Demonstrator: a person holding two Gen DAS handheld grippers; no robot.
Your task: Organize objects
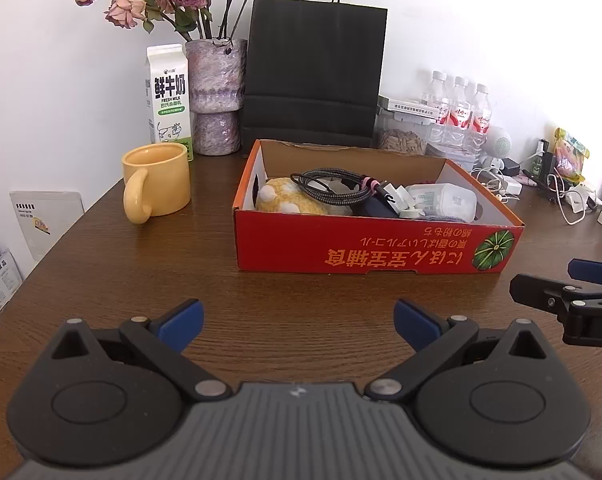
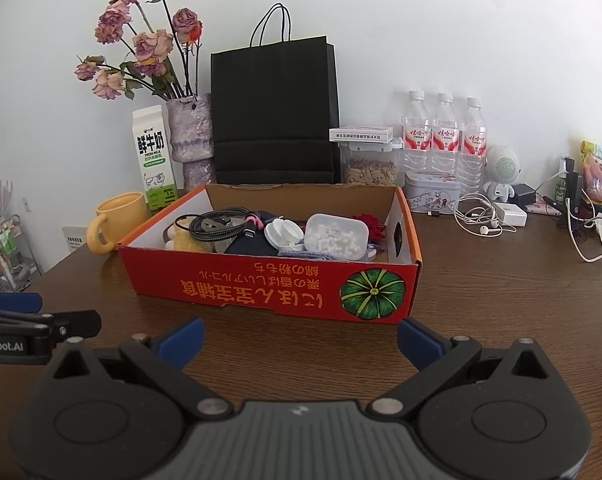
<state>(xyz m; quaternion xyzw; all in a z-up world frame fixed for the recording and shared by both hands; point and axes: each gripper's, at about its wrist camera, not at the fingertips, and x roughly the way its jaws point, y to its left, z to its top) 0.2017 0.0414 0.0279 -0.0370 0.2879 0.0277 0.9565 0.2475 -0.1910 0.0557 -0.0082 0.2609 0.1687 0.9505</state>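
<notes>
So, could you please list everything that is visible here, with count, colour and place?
box: 1, red, table centre
cable: 1, black-grey, coiled in box
plush toy: 1, yellow, box left end
plastic case: 1, clear, in box
mug: 1, yellow, left of box
milk carton: 1, white-green, behind mug
vase: 1, purple, holds dried roses
paper bag: 1, black, behind box
water bottles: 3, clear, back right
earphones: 1, white, right of box
left tool: open, empty
right tool: open, empty
</notes>
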